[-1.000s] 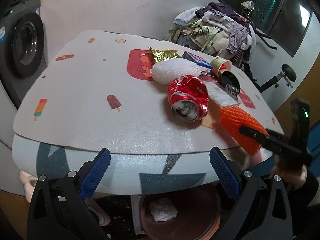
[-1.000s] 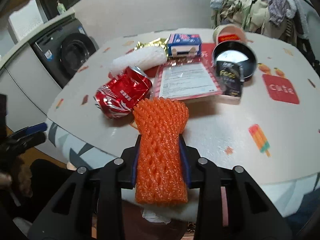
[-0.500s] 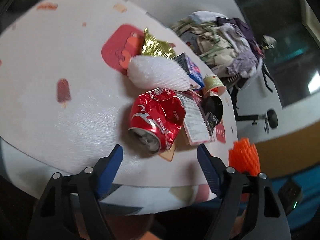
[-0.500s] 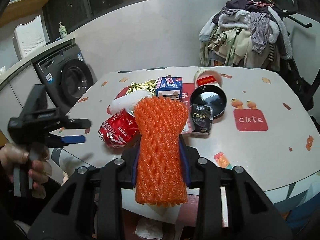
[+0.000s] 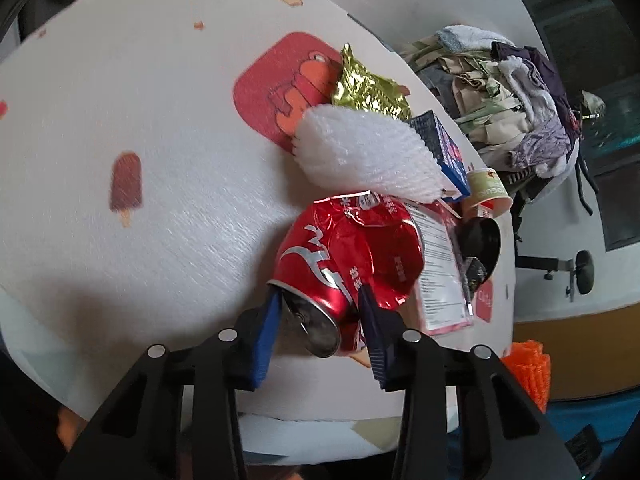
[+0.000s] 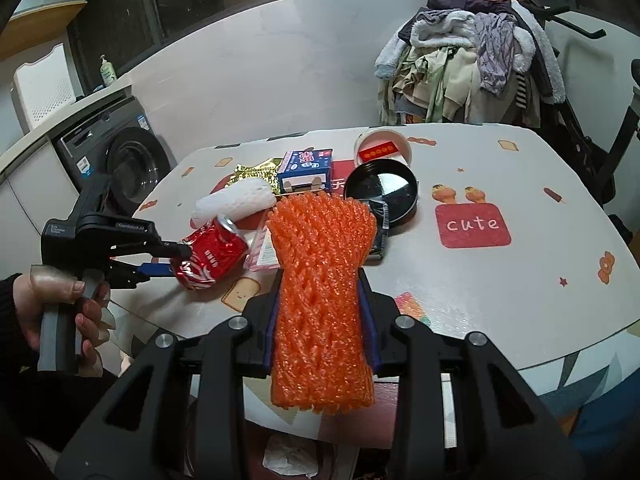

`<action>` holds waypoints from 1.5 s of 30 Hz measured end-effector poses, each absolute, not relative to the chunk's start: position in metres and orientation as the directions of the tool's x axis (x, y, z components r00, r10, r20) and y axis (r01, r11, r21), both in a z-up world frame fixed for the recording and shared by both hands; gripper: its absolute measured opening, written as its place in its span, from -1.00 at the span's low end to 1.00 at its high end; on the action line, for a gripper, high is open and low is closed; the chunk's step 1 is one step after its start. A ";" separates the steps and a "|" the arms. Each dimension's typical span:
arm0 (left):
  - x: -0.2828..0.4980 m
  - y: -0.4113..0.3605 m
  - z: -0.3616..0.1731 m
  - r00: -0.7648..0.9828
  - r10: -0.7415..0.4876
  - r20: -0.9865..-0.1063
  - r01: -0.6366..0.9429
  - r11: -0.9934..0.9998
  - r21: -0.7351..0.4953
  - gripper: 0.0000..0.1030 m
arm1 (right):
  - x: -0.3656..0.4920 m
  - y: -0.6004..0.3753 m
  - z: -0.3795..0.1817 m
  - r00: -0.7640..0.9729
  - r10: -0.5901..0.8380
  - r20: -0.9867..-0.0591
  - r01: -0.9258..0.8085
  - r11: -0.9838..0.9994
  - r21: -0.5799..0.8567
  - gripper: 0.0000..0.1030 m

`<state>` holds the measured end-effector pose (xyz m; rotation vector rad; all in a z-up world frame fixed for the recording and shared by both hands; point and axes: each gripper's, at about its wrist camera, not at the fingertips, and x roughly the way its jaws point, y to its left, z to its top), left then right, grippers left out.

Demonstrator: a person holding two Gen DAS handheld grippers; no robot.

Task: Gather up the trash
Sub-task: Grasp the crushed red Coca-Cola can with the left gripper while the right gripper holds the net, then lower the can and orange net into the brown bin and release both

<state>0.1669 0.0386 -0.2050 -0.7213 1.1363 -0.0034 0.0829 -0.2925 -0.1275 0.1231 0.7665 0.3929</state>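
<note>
L gripper jaws just closing, pads on crushed red can at table's near edge. R gripper clamped on orange foam net.

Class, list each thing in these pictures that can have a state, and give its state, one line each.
Red can: crushed, lying on its side.
Left hand-held gripper: jaws just closing around the can.
Right hand-held gripper: shut on the orange foam net.
Paper cup: tipped over.

Washing machine beside the table; heaped clothes behind it.
</note>
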 end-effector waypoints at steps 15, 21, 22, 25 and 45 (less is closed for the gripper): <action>0.173 0.026 -0.203 0.427 -0.217 -0.878 -0.204 0.923 -0.327 -0.26 | 0.085 -0.292 -0.131 0.646 0.397 -0.652 -0.302 0.917 0.260 -0.32; 0.164 0.016 -0.196 0.469 -0.235 -0.851 -0.093 0.945 -0.312 -0.36 | 0.084 -0.295 -0.129 0.650 0.389 -0.653 -0.295 0.921 0.255 -0.32; 0.162 0.014 -0.193 0.476 -0.238 -0.847 -0.071 0.949 -0.307 -0.36 | 0.083 -0.295 -0.129 0.652 0.388 -0.652 -0.295 0.921 0.254 -0.32; 0.150 0.009 -0.179 0.502 -0.247 -0.829 0.036 0.963 -0.265 -0.37 | 0.081 -0.293 -0.125 0.657 0.387 -0.646 -0.297 0.922 0.250 -0.32; 0.014 -0.031 -0.183 0.453 -0.313 -0.835 0.401 0.908 -0.124 -0.36 | 0.039 -0.263 -0.102 0.656 0.406 -0.637 -0.365 0.909 0.203 -0.32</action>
